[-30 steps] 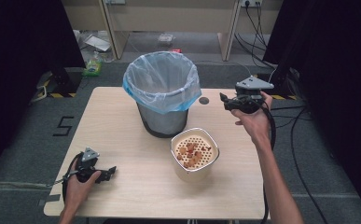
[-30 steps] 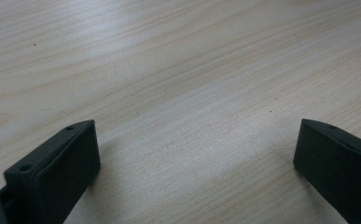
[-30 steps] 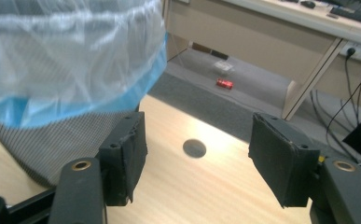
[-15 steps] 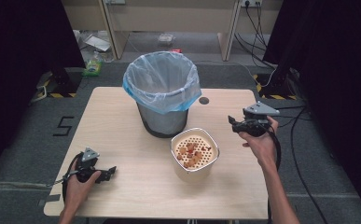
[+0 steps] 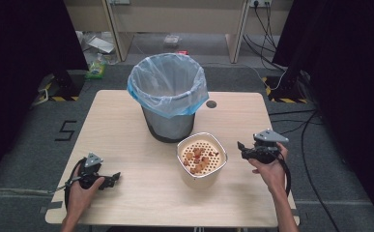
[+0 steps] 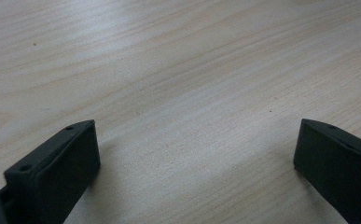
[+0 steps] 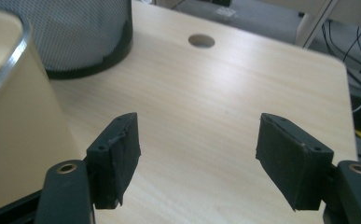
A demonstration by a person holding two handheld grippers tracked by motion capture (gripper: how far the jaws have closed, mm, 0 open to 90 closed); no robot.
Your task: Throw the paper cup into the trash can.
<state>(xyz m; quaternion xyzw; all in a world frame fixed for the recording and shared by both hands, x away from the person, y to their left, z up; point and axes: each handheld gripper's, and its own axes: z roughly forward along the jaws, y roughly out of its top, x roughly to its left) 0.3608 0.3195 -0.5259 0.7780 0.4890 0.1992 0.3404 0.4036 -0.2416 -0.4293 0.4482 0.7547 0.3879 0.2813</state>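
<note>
High view overhead, looking forward-down; gripper views close, low; all share table (image 5: 126, 130).

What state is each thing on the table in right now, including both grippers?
Bin: upright, lined with a bag, mouth open.
Strainer tub: upright, uncovered, reddish bits on its perforated insert.
Left gripper: jaws open, holding nothing, low over the table.
Right gripper: jaws open, holding nothing, beside the tub.

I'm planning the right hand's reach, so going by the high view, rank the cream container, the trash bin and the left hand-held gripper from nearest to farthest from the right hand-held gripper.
1. Cream container, just beside the right hand-held gripper, toward table centre.
2. Trash bin, behind the container.
3. Left hand-held gripper, at the table's opposite near corner.
</note>
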